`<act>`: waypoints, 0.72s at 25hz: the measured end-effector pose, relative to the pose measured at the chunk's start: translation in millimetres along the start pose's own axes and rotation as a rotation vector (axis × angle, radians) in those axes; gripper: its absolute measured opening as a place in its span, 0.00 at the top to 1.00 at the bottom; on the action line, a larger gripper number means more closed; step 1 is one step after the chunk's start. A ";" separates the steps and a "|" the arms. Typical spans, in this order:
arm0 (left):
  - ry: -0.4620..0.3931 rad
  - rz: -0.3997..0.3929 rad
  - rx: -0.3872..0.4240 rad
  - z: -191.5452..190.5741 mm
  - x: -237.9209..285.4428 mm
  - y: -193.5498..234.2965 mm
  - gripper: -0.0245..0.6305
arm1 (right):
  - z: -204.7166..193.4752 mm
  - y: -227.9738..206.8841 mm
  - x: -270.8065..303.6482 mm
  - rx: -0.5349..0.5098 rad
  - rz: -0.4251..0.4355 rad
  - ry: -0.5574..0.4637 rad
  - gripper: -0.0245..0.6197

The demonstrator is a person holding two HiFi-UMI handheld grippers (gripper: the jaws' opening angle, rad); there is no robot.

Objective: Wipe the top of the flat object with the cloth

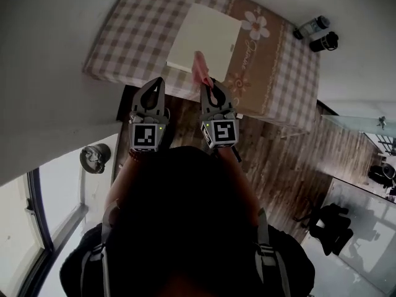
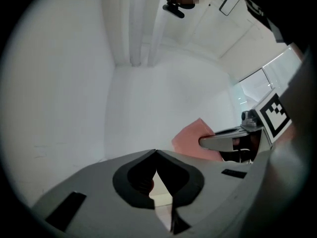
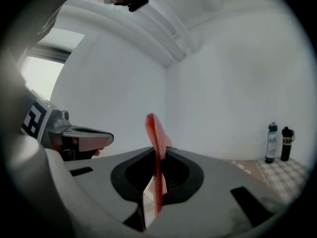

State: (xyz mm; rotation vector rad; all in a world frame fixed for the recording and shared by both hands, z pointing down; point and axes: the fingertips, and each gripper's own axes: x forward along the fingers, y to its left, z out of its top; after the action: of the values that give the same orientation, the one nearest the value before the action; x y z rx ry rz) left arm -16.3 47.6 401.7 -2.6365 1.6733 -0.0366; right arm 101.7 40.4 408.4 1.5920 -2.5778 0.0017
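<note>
One ribbed pink cloth [image 3: 154, 133] pinched by right gripper [image 3: 157, 155] fingers; left gripper [image 2: 156, 153] fingers pressed together.

Head view dim; daylight perhaps from window [image 1: 55, 228]; gripper views fisheye, dark-cornered, soft.

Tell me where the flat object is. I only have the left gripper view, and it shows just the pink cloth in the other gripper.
Observer: In the head view the white flat object lies on a checked tablecloth. The tip of the cloth overlaps its near edge, but I can't tell if they touch.
Operator: Grip solid?
Observer: The right gripper has its jaws shut on the cloth, which stands edge-on between them.
Operator: Anything else nearby?
Observer: A clear bottle and a dark bottle stand past the tablecloth's far right corner.
</note>
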 end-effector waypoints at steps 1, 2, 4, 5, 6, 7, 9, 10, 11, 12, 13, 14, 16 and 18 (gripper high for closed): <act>0.002 -0.013 0.004 -3.8 5.5 8.3 0.98 | -0.7 -1.2 10.5 -0.008 0.012 0.012 0.93; 0.009 -0.035 0.008 -9.4 12.0 14.9 0.98 | -1.3 -2.4 20.6 -0.017 0.027 0.024 0.93; 0.025 -0.101 -0.001 -20.2 29.1 22.5 0.97 | -3.0 -9.1 39.8 -0.050 0.044 0.047 0.93; 0.034 -0.140 -0.005 -25.2 38.5 24.8 0.97 | -5.0 -14.3 49.4 -0.070 0.047 0.066 0.93; 0.043 -0.178 -0.003 -31.3 47.1 27.1 0.96 | -8.1 -19.2 58.8 -0.087 0.054 0.091 0.93; 0.054 -0.209 0.004 -38.5 53.8 30.2 0.94 | -10.9 -22.5 68.0 -0.103 0.070 0.118 0.93; 0.079 -0.250 0.011 -53.0 62.2 39.2 0.94 | -11.6 -26.2 85.9 -0.151 0.112 0.153 0.93; 0.089 -0.264 0.008 -59.4 65.2 44.5 0.94 | -10.8 -29.4 94.7 -0.183 0.126 0.163 0.93; 0.097 -0.276 0.002 -65.8 68.3 50.0 0.94 | -9.8 -34.0 103.5 -0.215 0.134 0.170 0.93; 0.104 -0.287 -0.004 -72.0 72.0 55.5 0.94 | -8.7 -39.9 112.8 -0.245 0.137 0.175 0.93; 0.108 -0.295 -0.010 -77.3 76.1 60.5 0.94 | -7.6 -46.8 122.5 -0.271 0.137 0.180 0.93; 0.114 -0.303 -0.015 -82.1 79.8 64.2 0.94 | -6.9 -53.9 131.8 -0.293 0.136 0.188 0.93; 0.138 -0.326 -0.020 -92.0 83.4 66.2 0.94 | -8.6 -67.8 148.4 -0.326 0.137 0.210 0.93; 0.152 -0.359 -0.020 -99.9 86.7 64.9 0.94 | -13.3 -82.2 166.0 -0.370 0.140 0.235 0.93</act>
State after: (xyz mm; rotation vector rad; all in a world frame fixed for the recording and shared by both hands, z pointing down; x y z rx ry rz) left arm -41.1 -58.8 500.5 -2.9799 1.2128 -0.2307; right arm 102.6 -143.7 432.8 1.2024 -2.3344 -0.2450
